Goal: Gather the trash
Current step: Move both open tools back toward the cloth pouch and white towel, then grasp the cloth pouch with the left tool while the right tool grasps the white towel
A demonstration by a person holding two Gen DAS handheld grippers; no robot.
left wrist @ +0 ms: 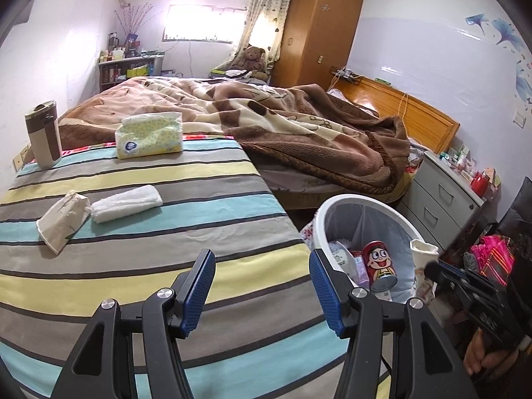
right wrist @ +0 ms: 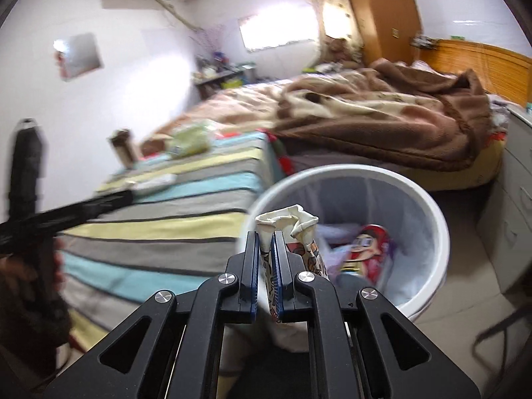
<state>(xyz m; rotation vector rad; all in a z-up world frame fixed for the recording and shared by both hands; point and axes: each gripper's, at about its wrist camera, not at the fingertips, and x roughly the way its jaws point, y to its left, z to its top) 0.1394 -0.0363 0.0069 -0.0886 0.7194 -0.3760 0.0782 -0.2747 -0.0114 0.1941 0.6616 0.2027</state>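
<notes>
The right gripper [right wrist: 265, 267] has its jaws clamped on a crushed paper cup [right wrist: 292, 232], held at the near rim of the white bin [right wrist: 429, 206]; the cup's long axis runs roughly upright, crumpled mouth upward. The left gripper [left wrist: 261, 294] holds nothing, jaws set at a moderate gap, above the near right edge of the striped tabletop [left wrist: 186, 206]. The bin stands on the floor just beside the tabletop's right edge and contains a red cartoon can [left wrist: 379, 266] lying tilted among wrappers. On the tabletop, toward the left edge, lies a second flattened paper cup [left wrist: 61, 221], long axis diagonal, mouth toward the near left, touching a folded white towel [left wrist: 126, 202] lying crosswise. The centre and near part of the tabletop are unobstructed. At the far edge stand a tissue pack [left wrist: 149, 134] and, at the far left corner, a brown-and-cream flask [left wrist: 43, 133]. Behind the far edge lies a bed with a brown blanket [left wrist: 299, 123]; a grey drawer unit [left wrist: 442, 193] stands beyond the bin.
</notes>
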